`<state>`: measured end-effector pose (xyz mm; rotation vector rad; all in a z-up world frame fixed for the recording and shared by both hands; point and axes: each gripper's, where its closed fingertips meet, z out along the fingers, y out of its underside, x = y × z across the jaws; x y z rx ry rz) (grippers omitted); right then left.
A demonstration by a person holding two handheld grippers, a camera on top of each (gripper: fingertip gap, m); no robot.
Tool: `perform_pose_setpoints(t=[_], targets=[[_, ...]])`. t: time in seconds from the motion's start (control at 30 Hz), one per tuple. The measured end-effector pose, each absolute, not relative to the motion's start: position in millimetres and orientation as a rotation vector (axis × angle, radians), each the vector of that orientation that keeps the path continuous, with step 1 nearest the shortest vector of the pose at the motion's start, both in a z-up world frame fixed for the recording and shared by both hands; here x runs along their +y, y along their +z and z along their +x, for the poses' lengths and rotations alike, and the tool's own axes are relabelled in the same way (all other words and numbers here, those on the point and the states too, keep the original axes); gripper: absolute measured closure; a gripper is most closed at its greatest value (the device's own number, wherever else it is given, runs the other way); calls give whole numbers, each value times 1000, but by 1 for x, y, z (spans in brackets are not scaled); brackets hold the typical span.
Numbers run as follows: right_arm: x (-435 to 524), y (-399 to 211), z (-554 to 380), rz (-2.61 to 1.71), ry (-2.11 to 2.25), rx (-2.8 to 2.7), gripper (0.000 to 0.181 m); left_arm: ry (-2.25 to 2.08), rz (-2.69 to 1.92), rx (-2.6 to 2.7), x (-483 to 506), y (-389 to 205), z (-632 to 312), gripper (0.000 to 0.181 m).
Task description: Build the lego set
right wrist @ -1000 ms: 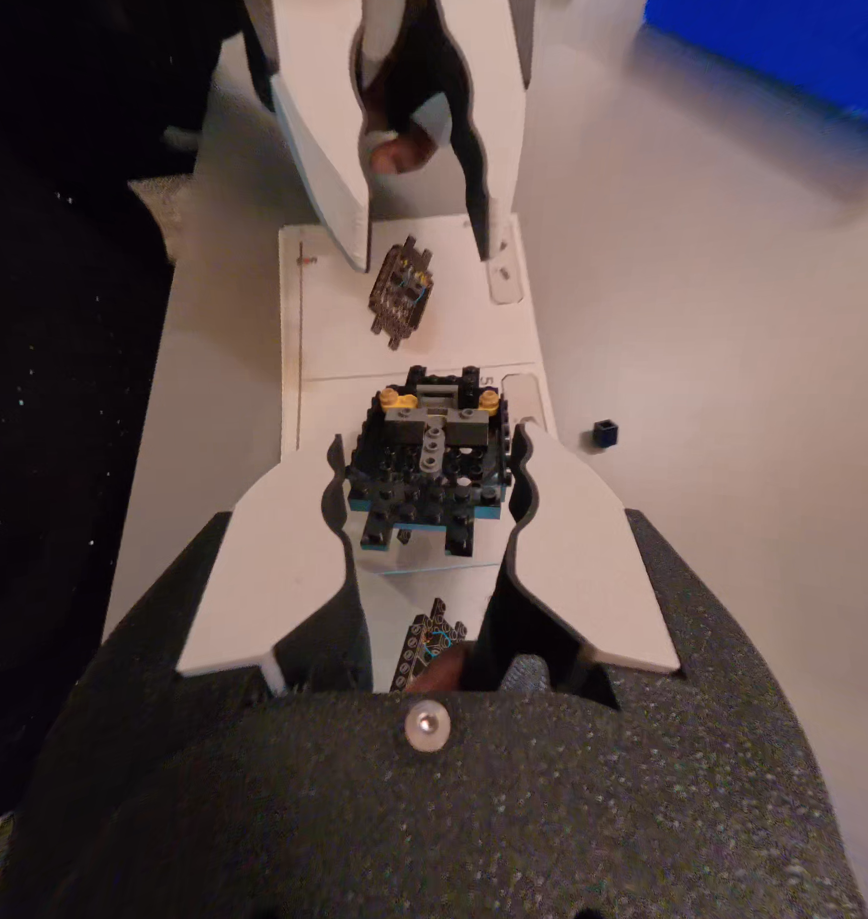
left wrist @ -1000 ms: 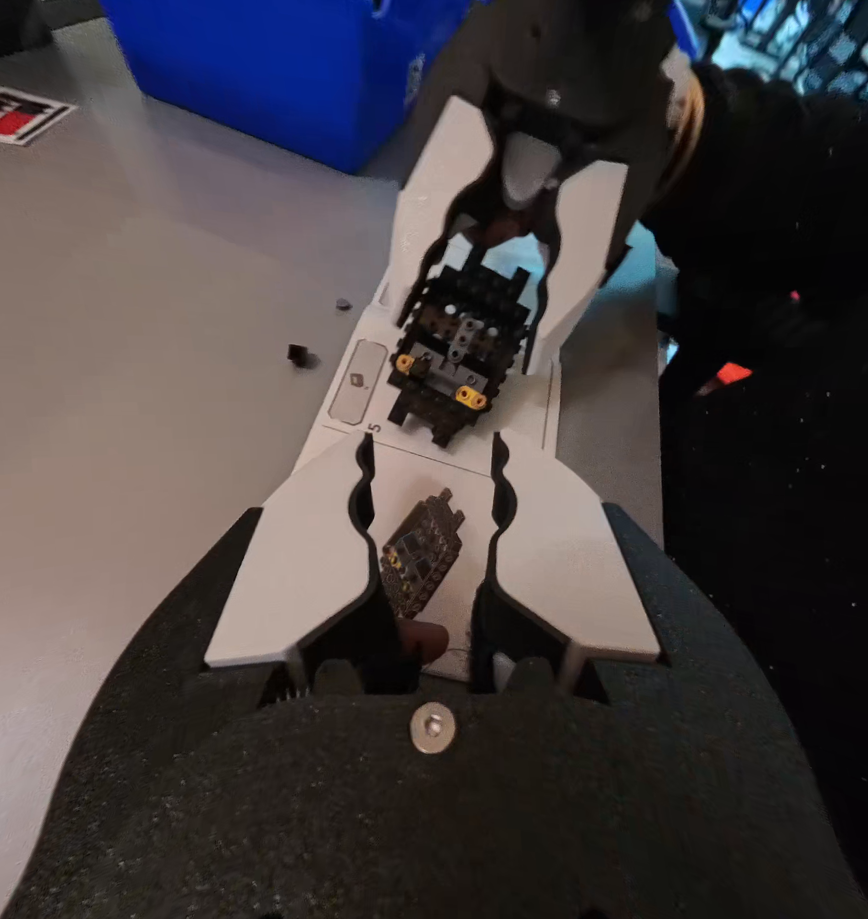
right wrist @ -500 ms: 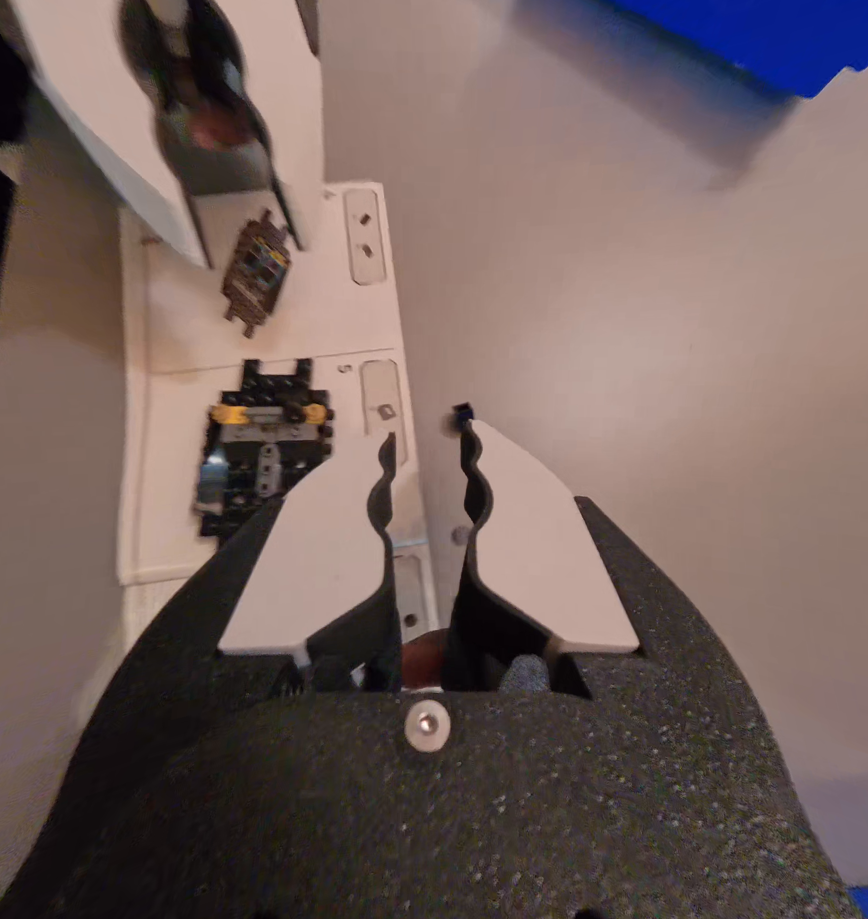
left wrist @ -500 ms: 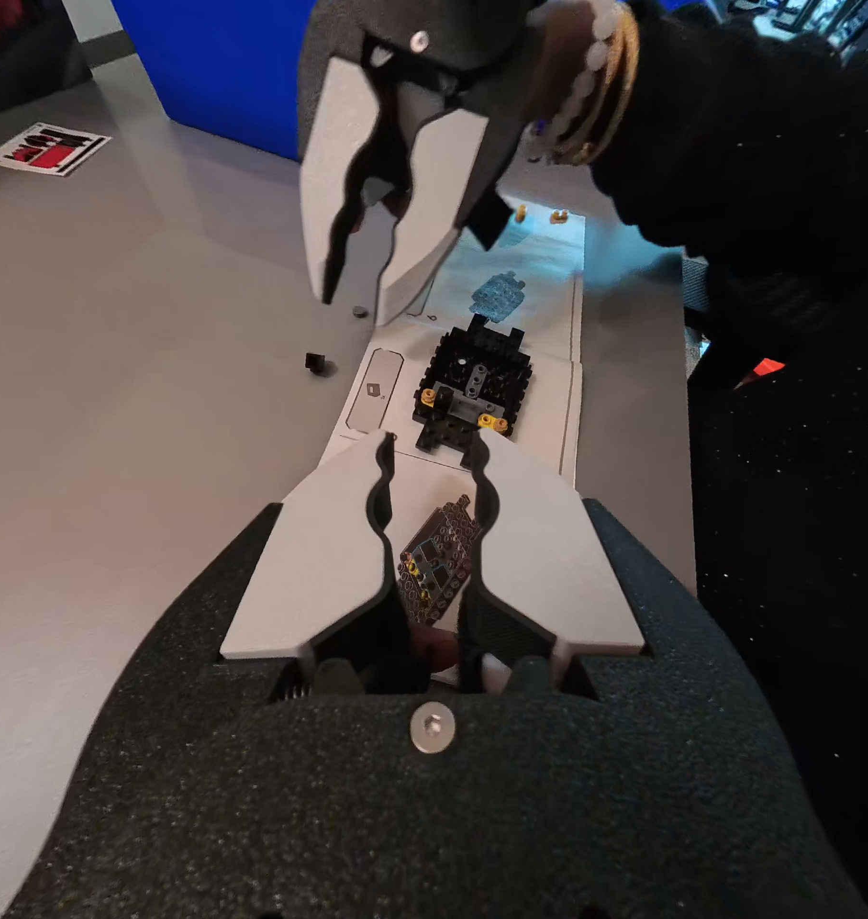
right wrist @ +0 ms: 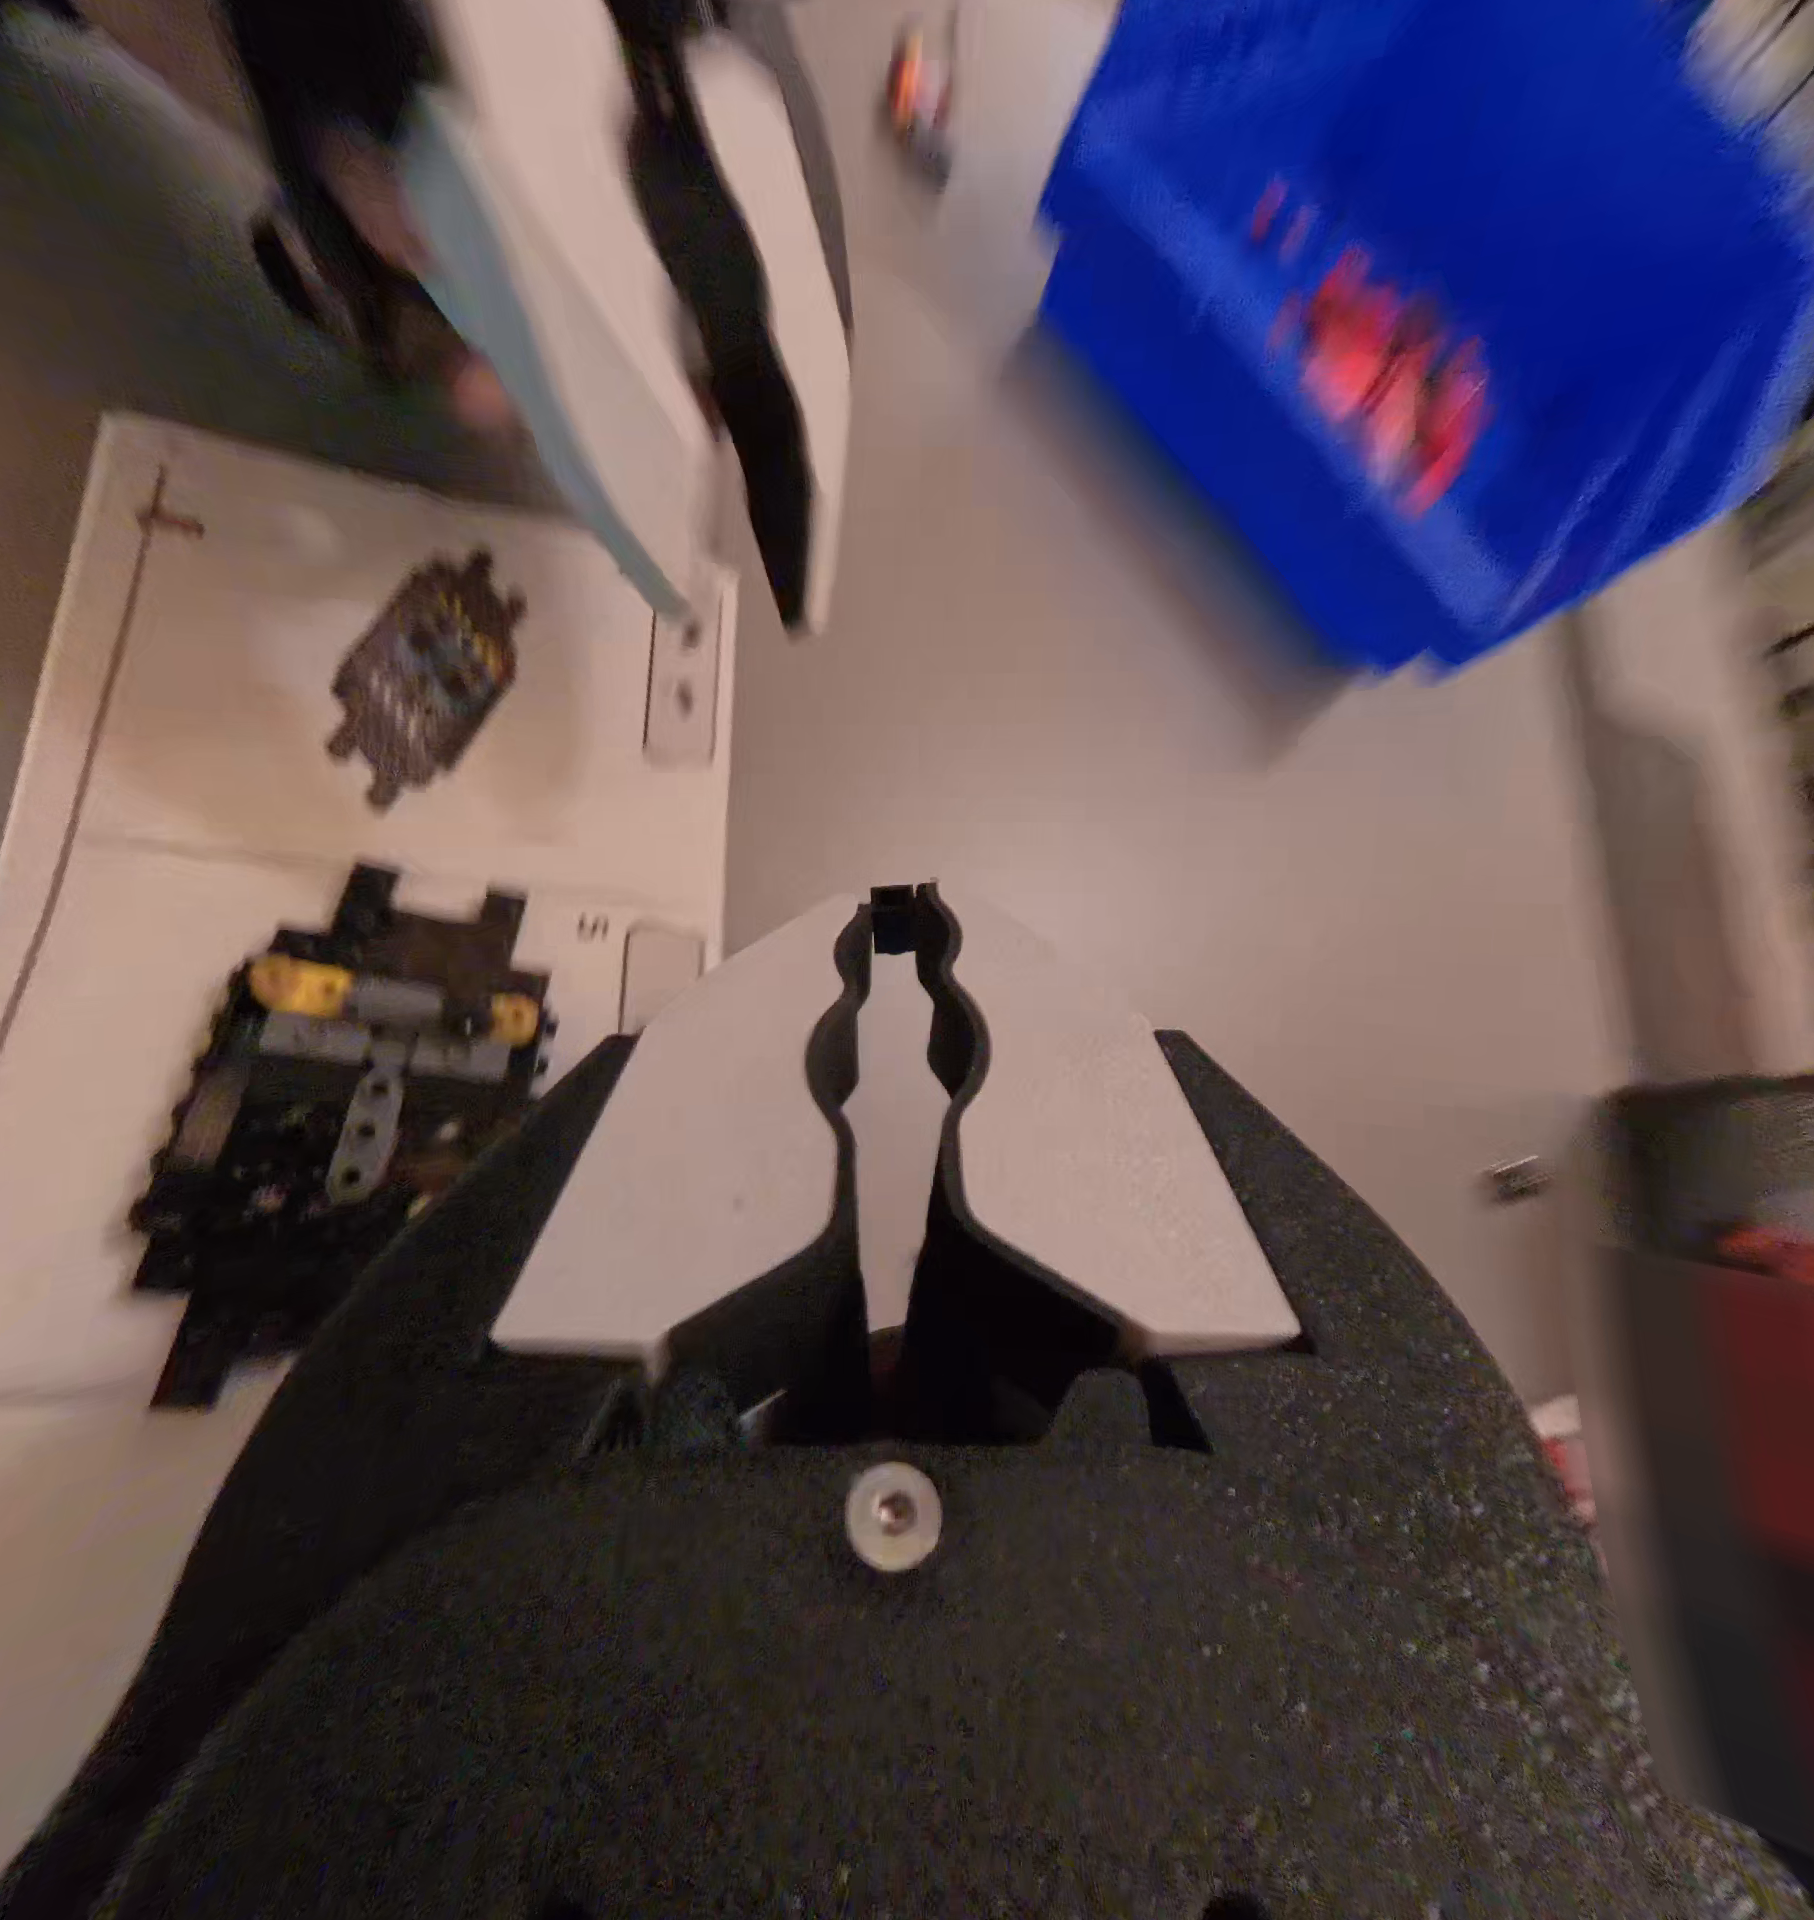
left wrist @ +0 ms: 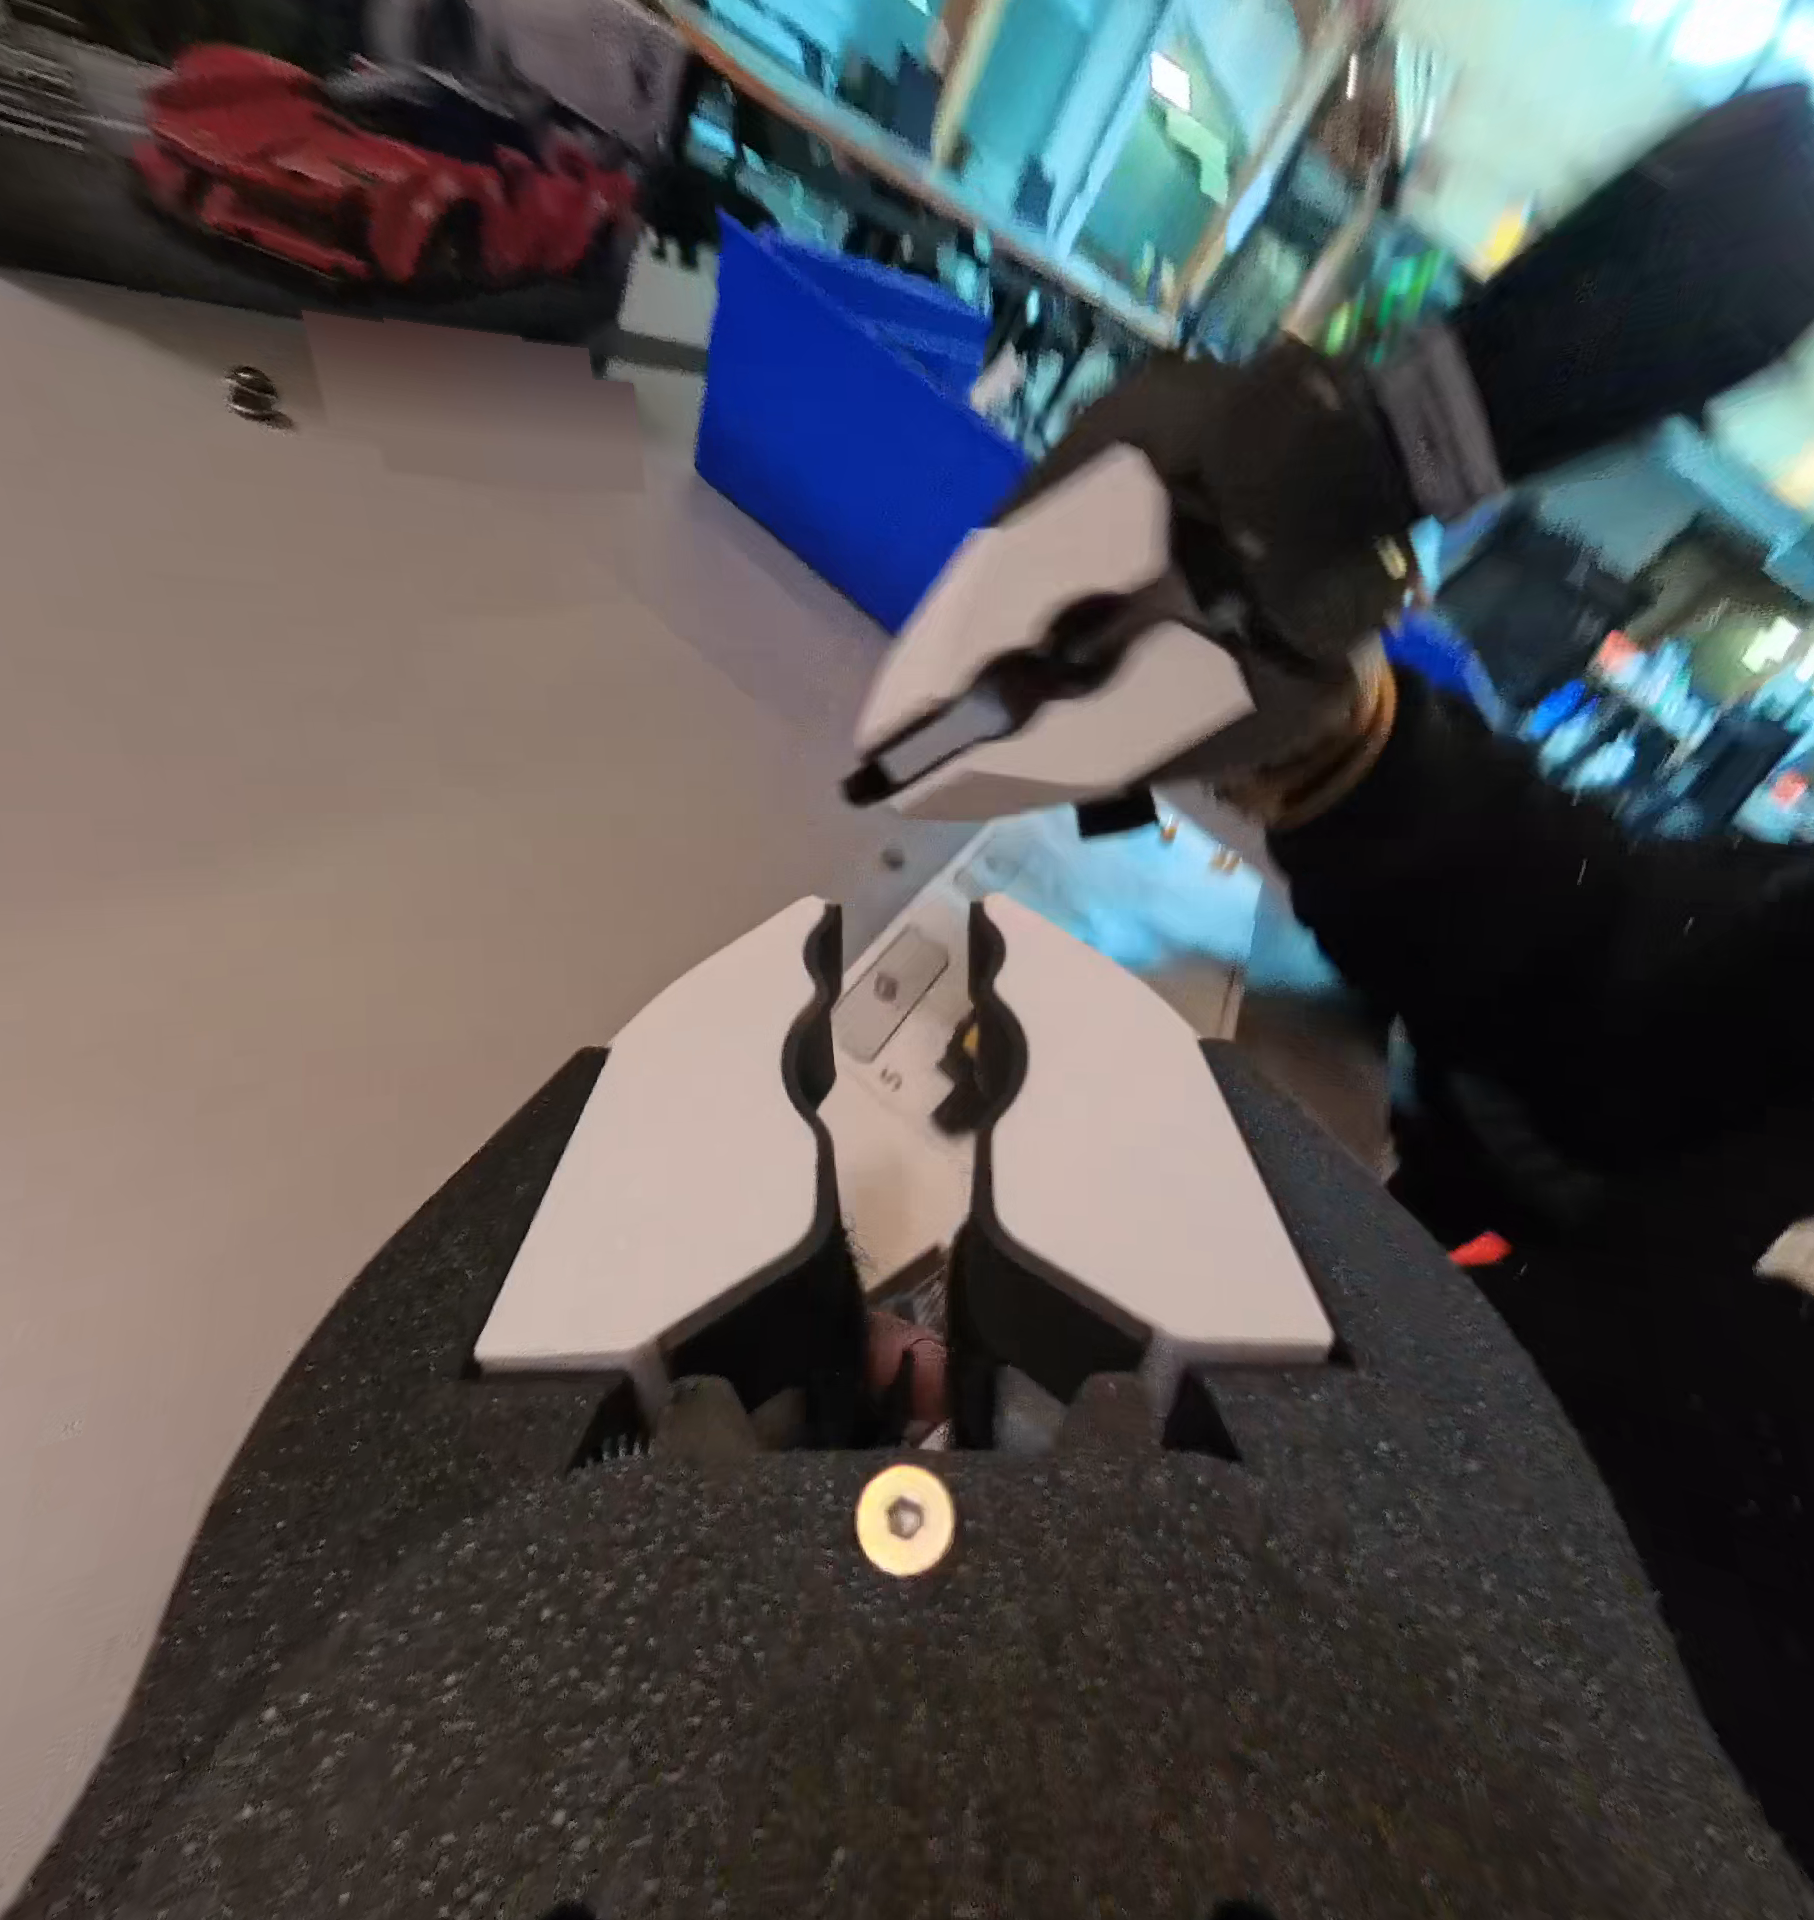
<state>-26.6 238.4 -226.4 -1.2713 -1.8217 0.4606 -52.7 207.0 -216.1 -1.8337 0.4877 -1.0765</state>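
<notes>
Right claw [right wrist: 898,920] pinching small black brick [right wrist: 890,928]; left claw [left wrist: 903,925] parted, empty; surroundings blurred

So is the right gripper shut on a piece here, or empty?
Shut on one: the right gripper pinches a small black brick between its jaw tips, lifted off the table.

Blue bin [right wrist: 1402,312] blurred, its label unreadable.

The right gripper [right wrist: 898,914] fingers are pinched nearly together; the left gripper [left wrist: 903,914] fingers stand apart.
</notes>
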Motion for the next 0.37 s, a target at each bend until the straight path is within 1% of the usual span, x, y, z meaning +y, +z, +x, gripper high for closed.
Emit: perform_pose_setpoints(t=[0.07, 0.17, 0.3, 0.37], targets=[[224, -193, -37, -1079, 354, -1751, 173, -1240, -1749, 354, 207, -198, -52, 159], [208, -170, -46, -942, 198, -1721, 173, -1358, -1668, 280, 204, -180, -49, 159], [198, -171, -50, -912, 67, -1771, 173, -1377, -1616, 318, 196, -168, -44, 159], [195, -170, -52, -897, 44, -1776, 173, -1365, -1639, 345, 194, -171, -42, 163]])
